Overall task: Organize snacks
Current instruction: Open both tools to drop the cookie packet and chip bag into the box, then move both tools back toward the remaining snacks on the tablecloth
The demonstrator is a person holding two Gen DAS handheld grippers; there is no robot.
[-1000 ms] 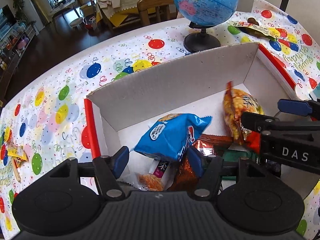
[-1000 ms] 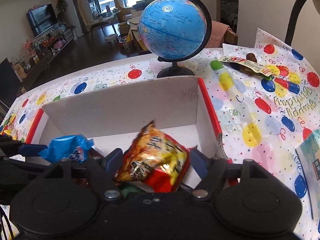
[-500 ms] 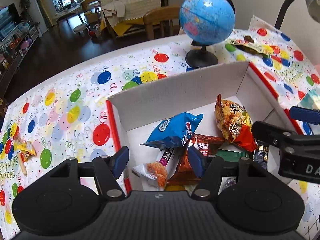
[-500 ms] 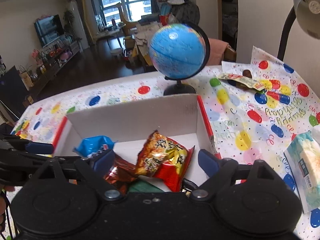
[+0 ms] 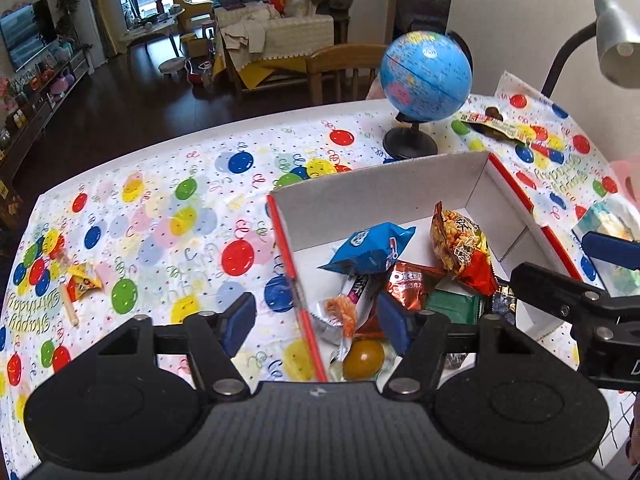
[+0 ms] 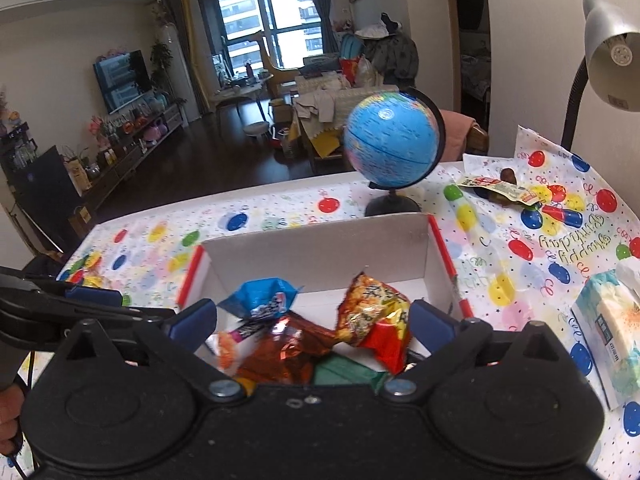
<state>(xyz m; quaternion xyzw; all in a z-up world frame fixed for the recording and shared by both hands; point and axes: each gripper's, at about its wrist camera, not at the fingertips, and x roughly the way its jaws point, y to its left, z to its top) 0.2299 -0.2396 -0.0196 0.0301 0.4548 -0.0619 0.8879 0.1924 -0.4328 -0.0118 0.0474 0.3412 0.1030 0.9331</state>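
Left wrist view: left claw (image 5: 316, 322) wide and empty over the box (image 5: 384, 190) rim, light crinkly blue packet (image 5: 370, 246) and orange packet (image 5: 460, 246) lying inside, best pinched at crimped seams; right claw (image 6: 312, 320) wide, empty.

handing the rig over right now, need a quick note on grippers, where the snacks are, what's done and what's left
Left gripper: open, holding nothing, above the box's left wall.
Right gripper: open, holding nothing, over the box.
Box: white, red-edged, on the balloon tablecloth in front of the globe. Inside lie the blue packet, the orange-red chip bag, a brown Oreo packet, a green packet and a few smaller snacks.
Done: most snacks are in the box.
Left: a small yellow snack on the far left of the table, and a long packet right of the globe.
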